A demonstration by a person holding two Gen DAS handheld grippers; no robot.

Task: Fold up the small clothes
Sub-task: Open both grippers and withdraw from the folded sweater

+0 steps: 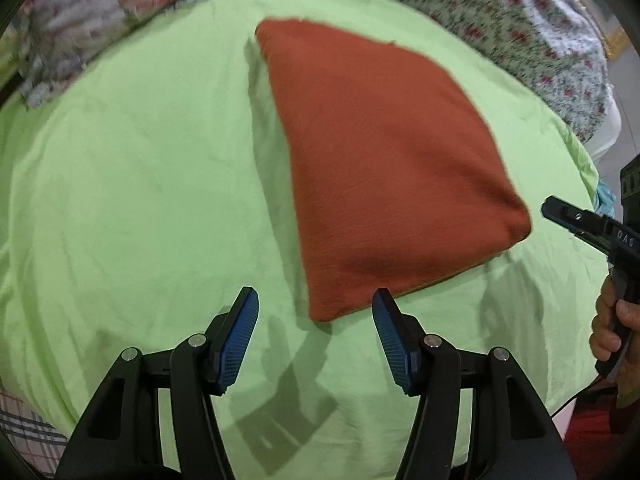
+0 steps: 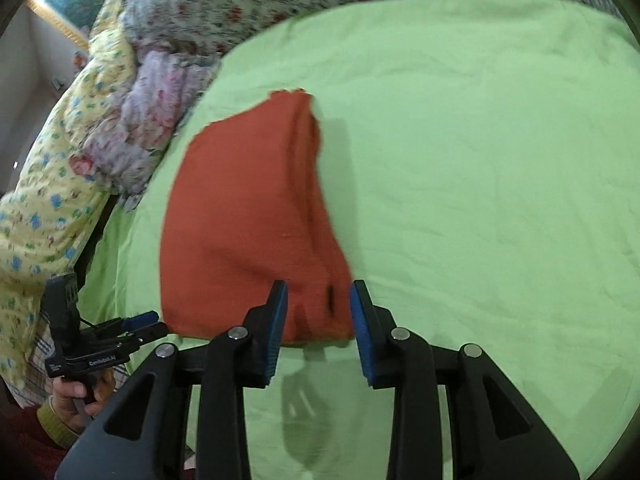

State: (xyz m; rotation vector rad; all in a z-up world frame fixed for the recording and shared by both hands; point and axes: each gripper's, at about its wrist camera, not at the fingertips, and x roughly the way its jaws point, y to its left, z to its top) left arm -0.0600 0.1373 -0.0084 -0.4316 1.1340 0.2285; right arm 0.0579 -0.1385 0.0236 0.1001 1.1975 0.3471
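rust-orange folded cloth (image 1: 384, 168) lies flat on the green sheet (image 1: 132, 200) in the left wrist view, just ahead of the left gripper (image 1: 316, 312), whose jaws stand wide and empty. right wrist view: the right gripper (image 2: 318, 304) is partly open, straddling the cloth's near corner without pressing it.

Green sheet (image 1: 140, 184), floral bedding (image 1: 520, 20) behind, yellow flowered quilt (image 2: 48, 208) beside.

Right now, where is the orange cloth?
The folded orange cloth lies on the green sheet, just ahead of both open grippers, with floral bedding behind it.
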